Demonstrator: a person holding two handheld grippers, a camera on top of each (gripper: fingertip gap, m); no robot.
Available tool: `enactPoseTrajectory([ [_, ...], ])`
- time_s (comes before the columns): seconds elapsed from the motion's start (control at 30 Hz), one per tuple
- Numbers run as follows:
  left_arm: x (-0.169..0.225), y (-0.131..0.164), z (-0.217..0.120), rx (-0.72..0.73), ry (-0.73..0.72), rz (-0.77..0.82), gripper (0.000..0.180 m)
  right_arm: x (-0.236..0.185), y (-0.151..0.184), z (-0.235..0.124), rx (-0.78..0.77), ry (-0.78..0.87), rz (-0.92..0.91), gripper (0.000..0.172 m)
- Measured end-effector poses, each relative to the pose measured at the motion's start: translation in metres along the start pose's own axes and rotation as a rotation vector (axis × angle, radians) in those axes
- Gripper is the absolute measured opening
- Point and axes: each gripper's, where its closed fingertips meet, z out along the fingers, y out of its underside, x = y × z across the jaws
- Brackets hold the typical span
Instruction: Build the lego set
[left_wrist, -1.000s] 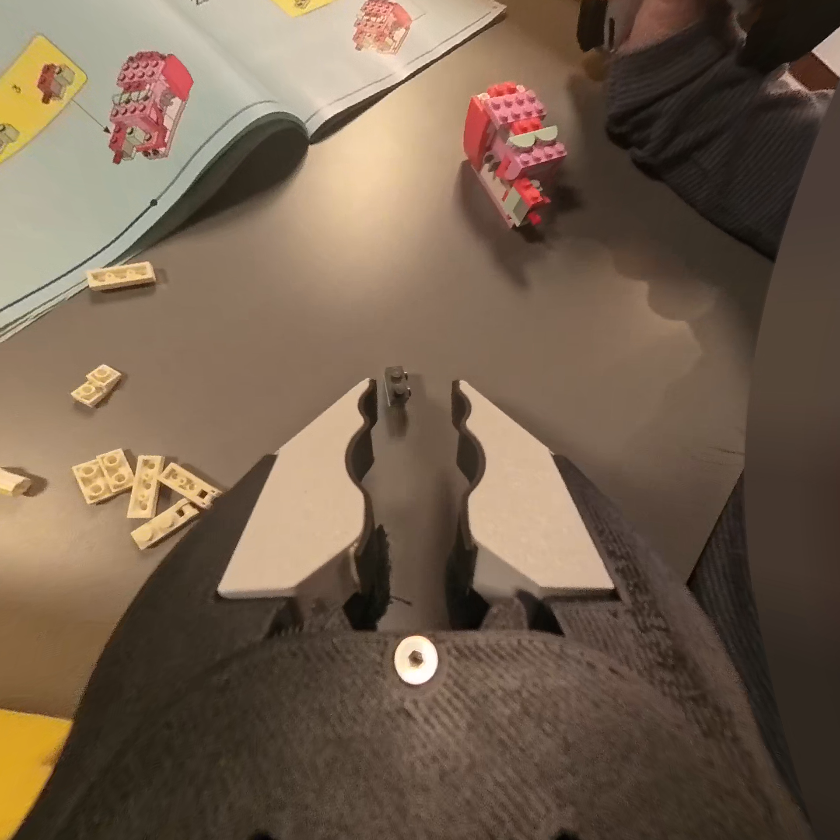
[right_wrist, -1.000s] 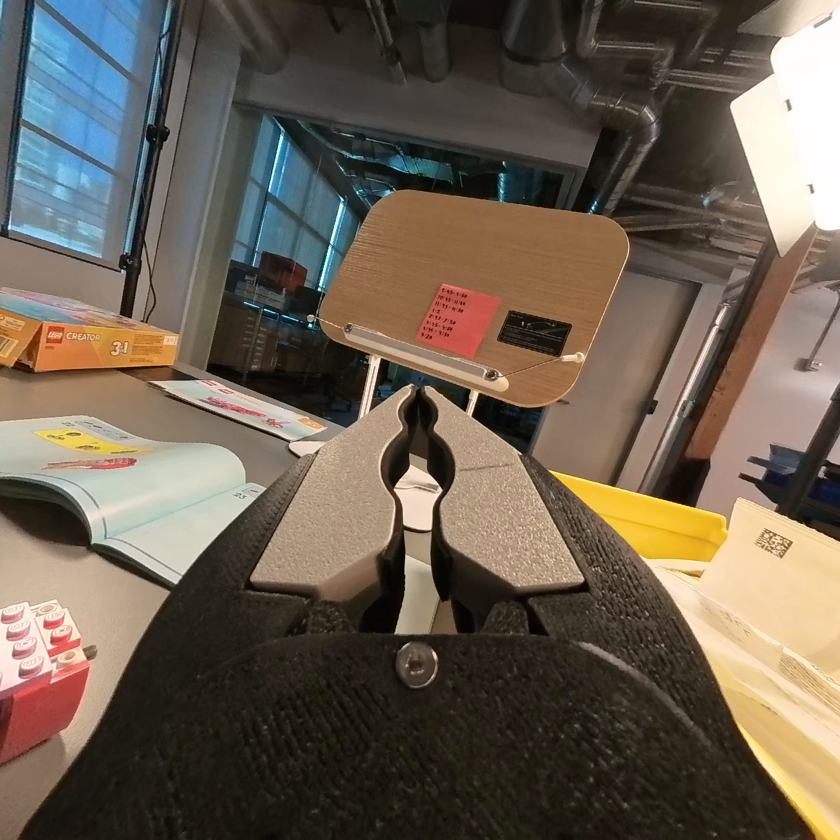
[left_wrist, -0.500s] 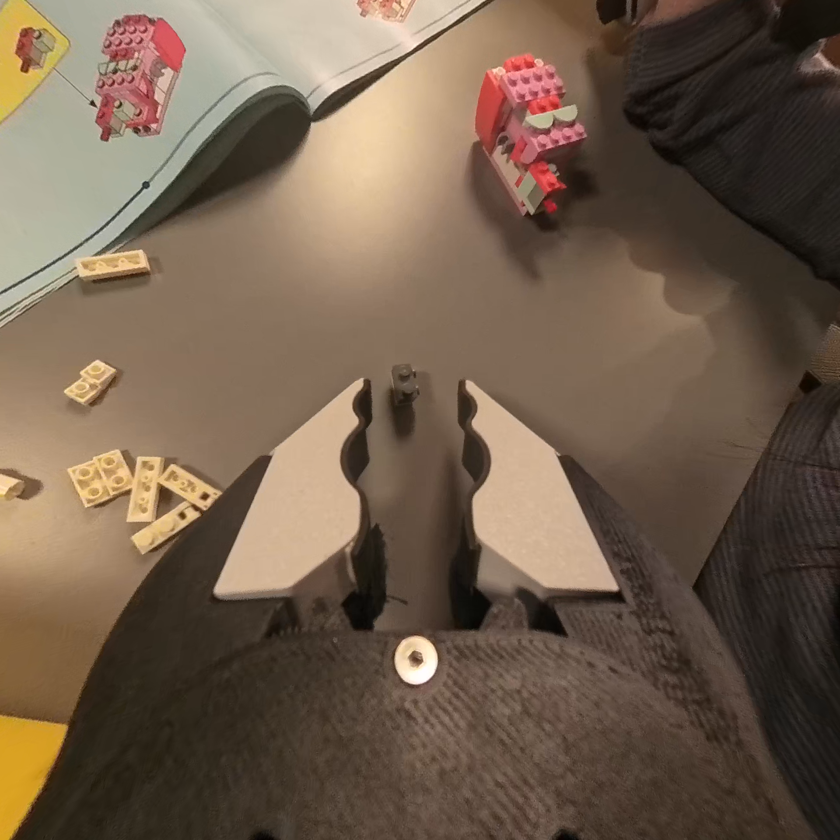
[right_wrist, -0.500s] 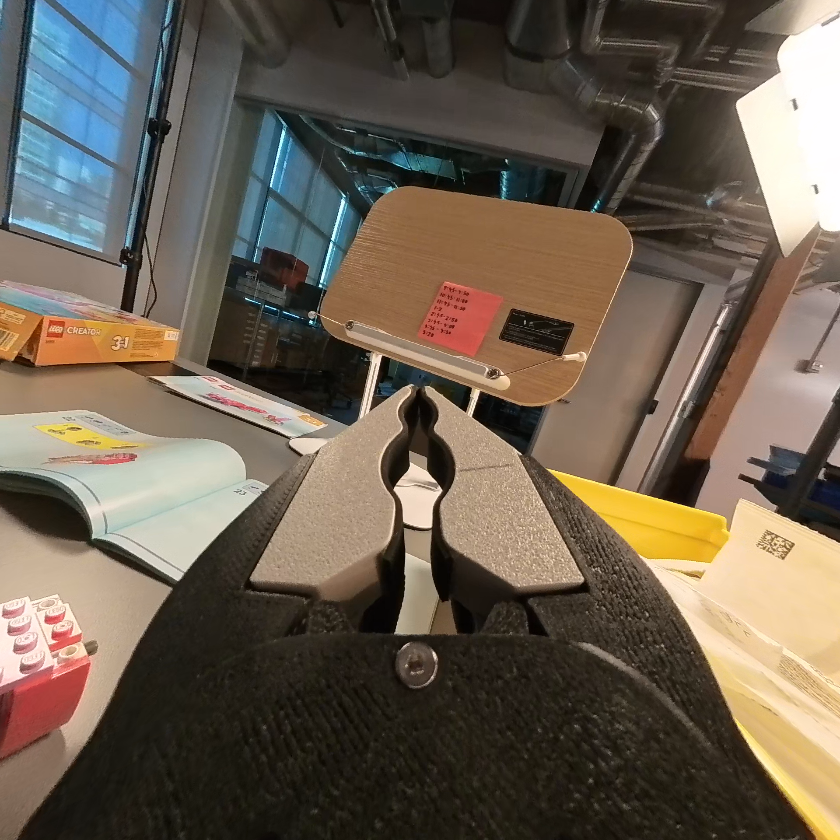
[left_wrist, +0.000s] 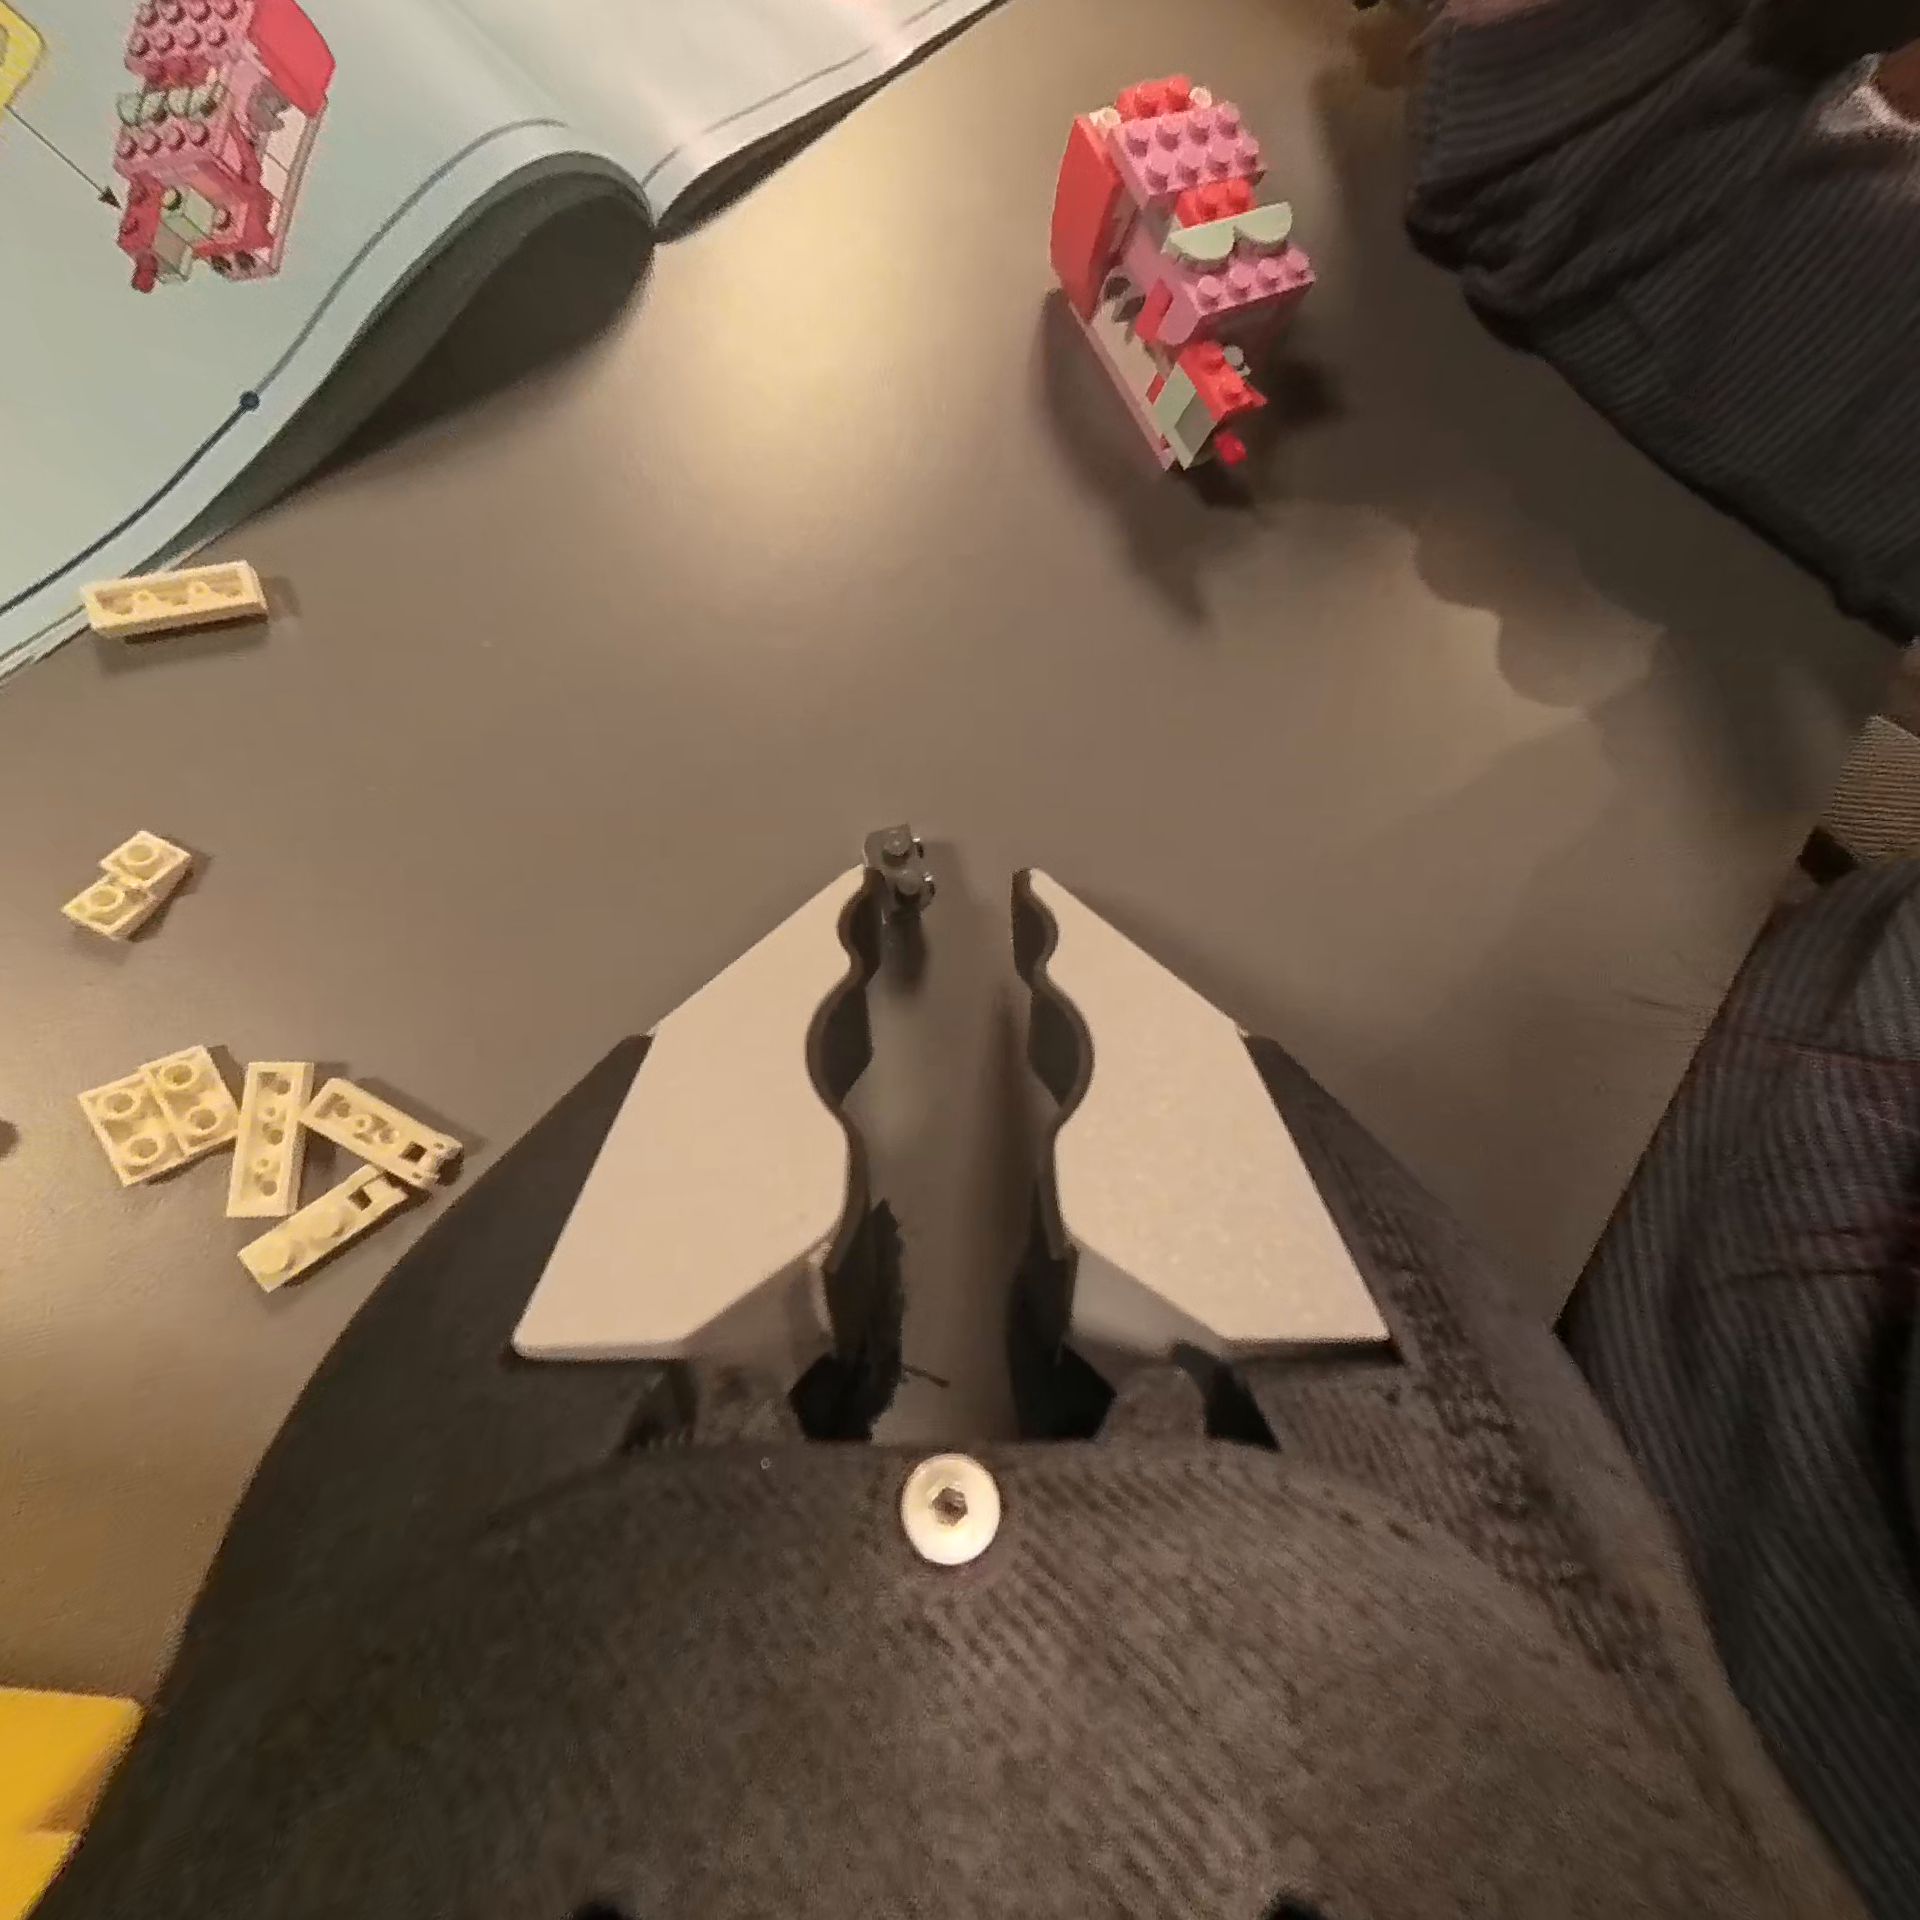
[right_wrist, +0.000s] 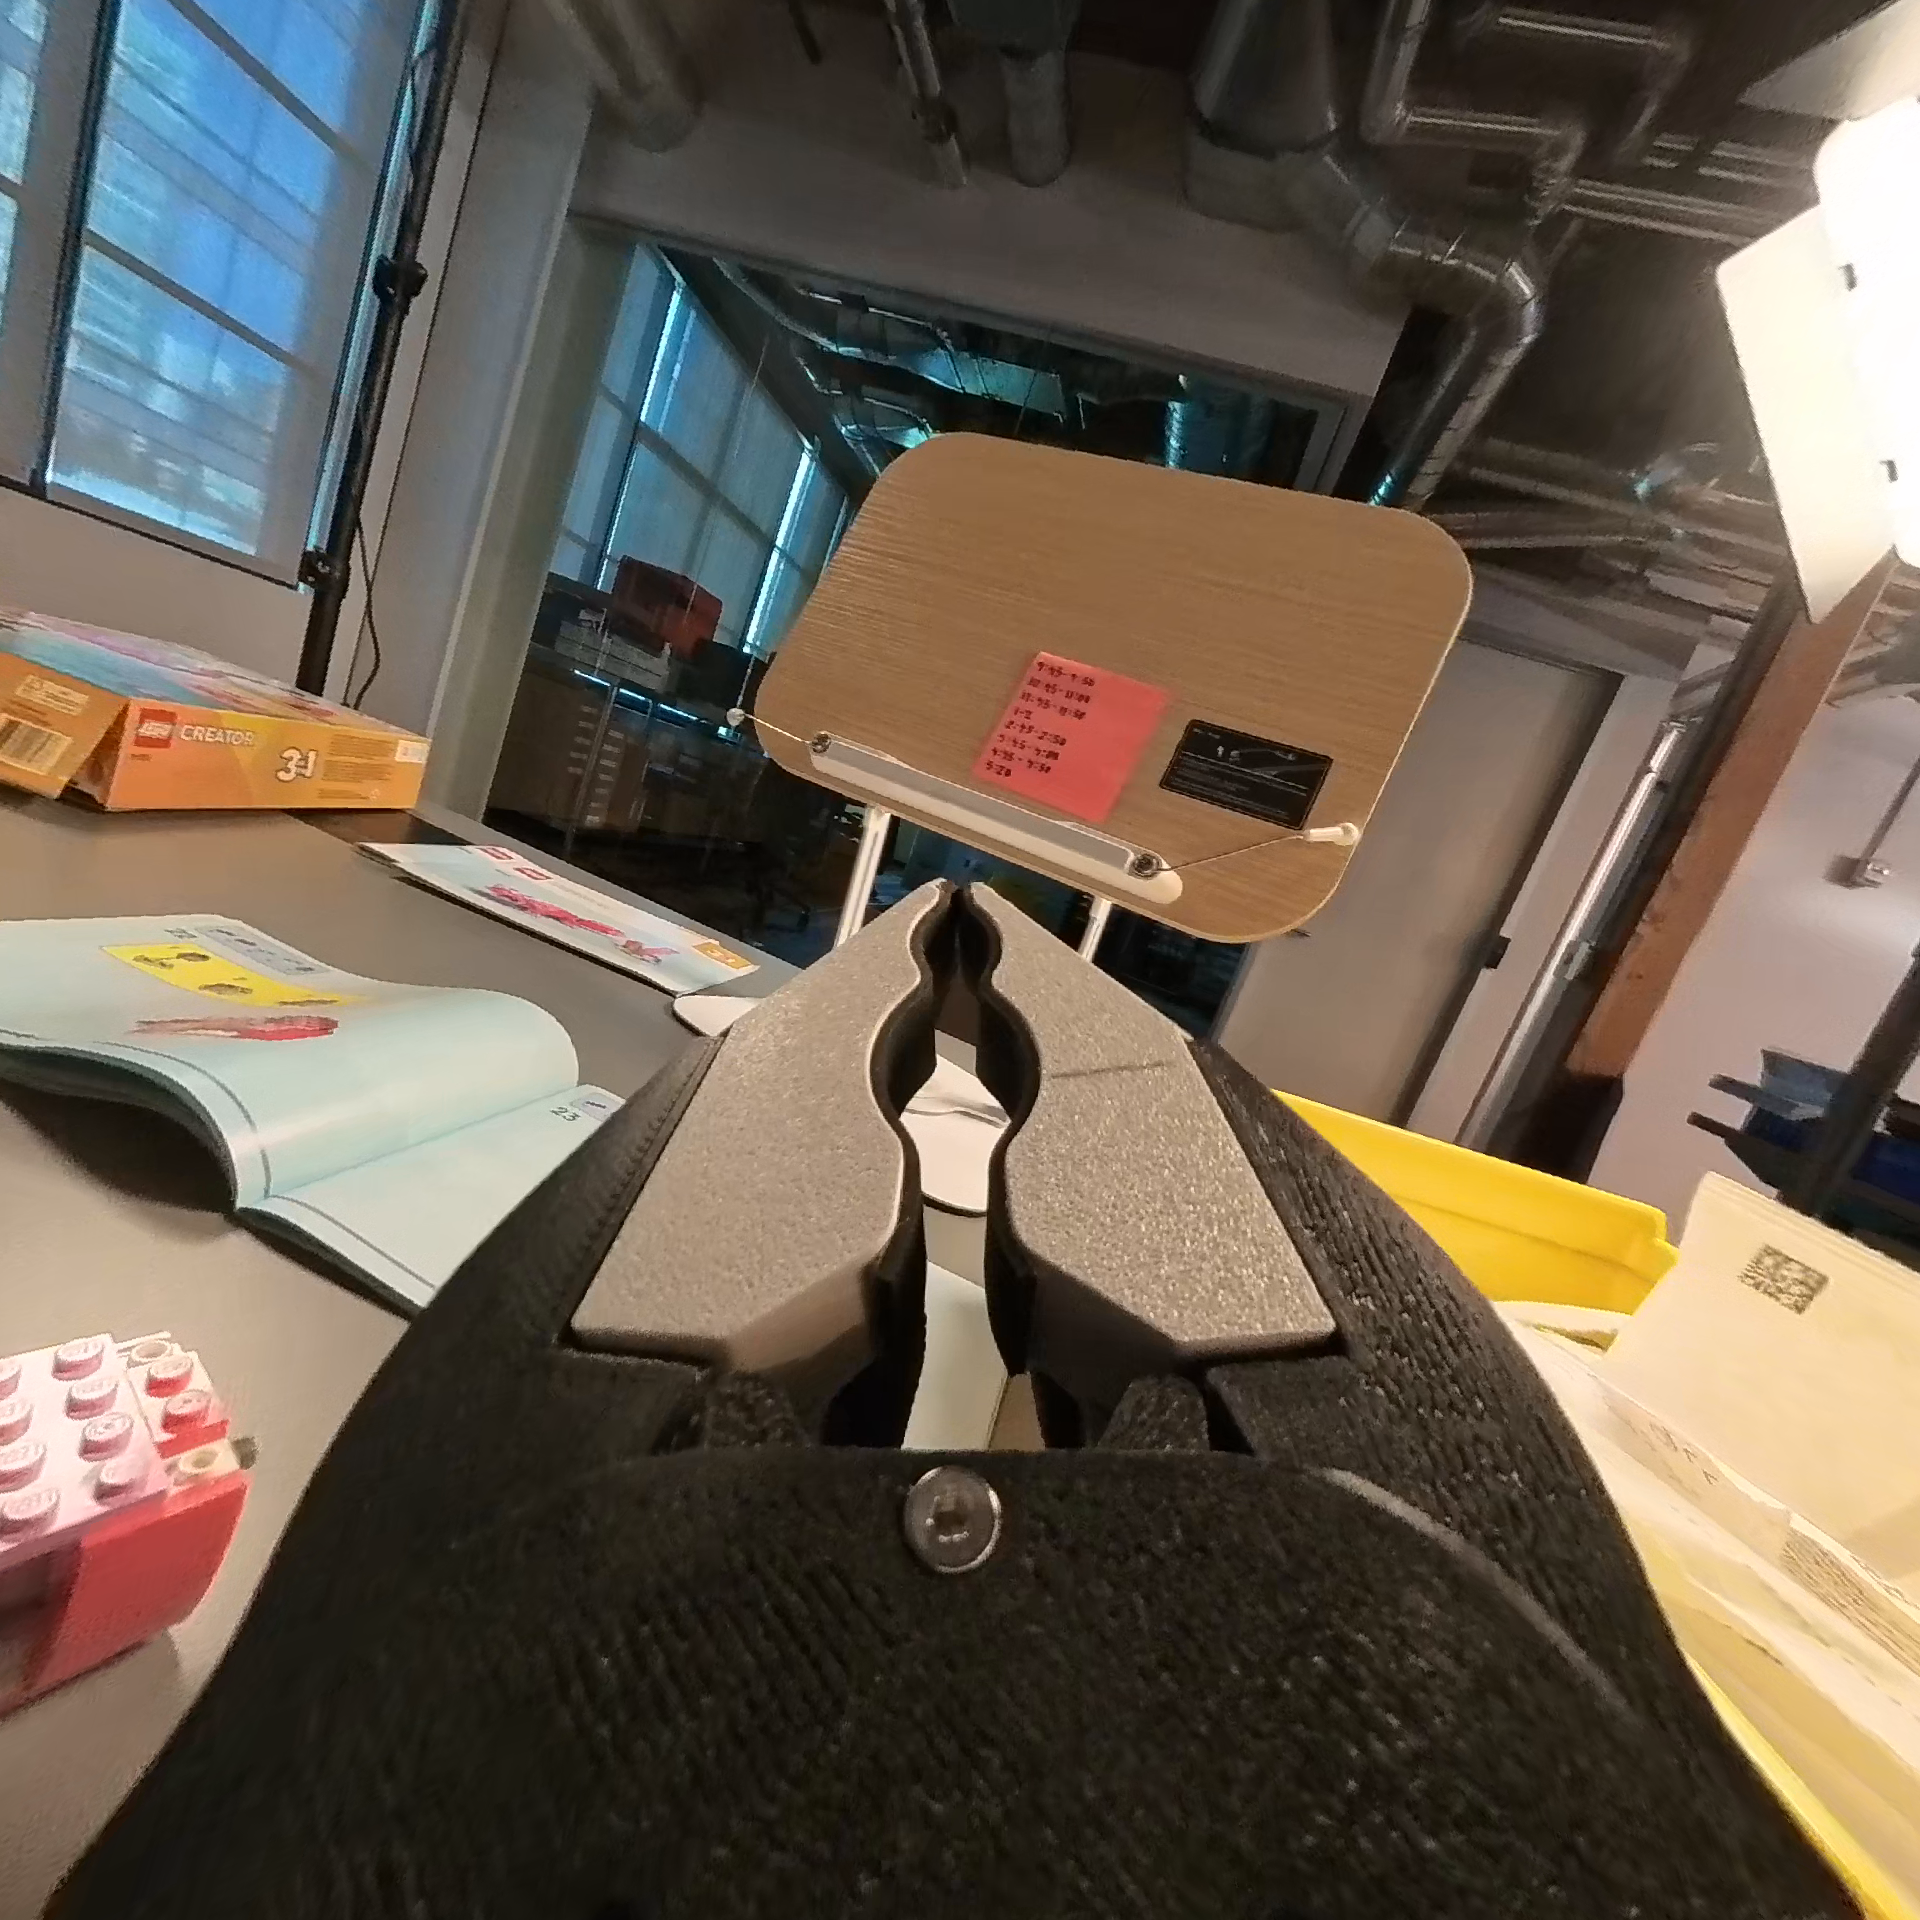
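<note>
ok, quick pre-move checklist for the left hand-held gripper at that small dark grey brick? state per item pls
1. Left hand-held gripper open: ok, a clear gap shows between the fingertips.
2. Small dark grey studded brick between the tips: ok, though it sits hard against the left fingertip.
3. Both pads pressing on it: not ok, the right fingertip stands apart from it.
4. Brick seated flat on the dark grey table: cannot tell.
5. Cream flat plates out of the way: ok, off to the left.
6. Right hand-held gripper shut: ok, tips meet with nothing visible between them.
</note>
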Motion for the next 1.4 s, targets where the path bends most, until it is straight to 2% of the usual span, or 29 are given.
enactPoseTrajectory([
  [0.7,-0.005,0.004,0.002,0.004,-0.030,-0.005,0.029,-0.001,0.001,0.000,-0.004,-0.005,0.000,0.000],
  [0.9,-0.001,-0.005,0.000,0.041,-0.003,-0.022,0.025,-0.001,0.000,0.000,-0.003,-0.007,-0.002,0.000],
  [1.03,-0.009,0.000,0.004,-0.022,-0.071,0.006,0.019,-0.001,0.000,0.000,-0.003,-0.005,-0.002,0.000],
  [1.13,-0.009,0.001,0.007,-0.035,-0.070,-0.010,0.014,-0.001,0.000,-0.001,-0.002,-0.005,-0.002,0.000],
  [1.3,-0.010,-0.010,0.002,0.053,-0.027,-0.096,0.009,0.000,0.000,-0.001,-0.005,-0.008,0.020,0.000],
  [1.4,-0.010,-0.028,-0.009,0.175,-0.010,-0.112,0.009,-0.001,-0.001,-0.001,-0.002,-0.020,0.038,0.000],
])
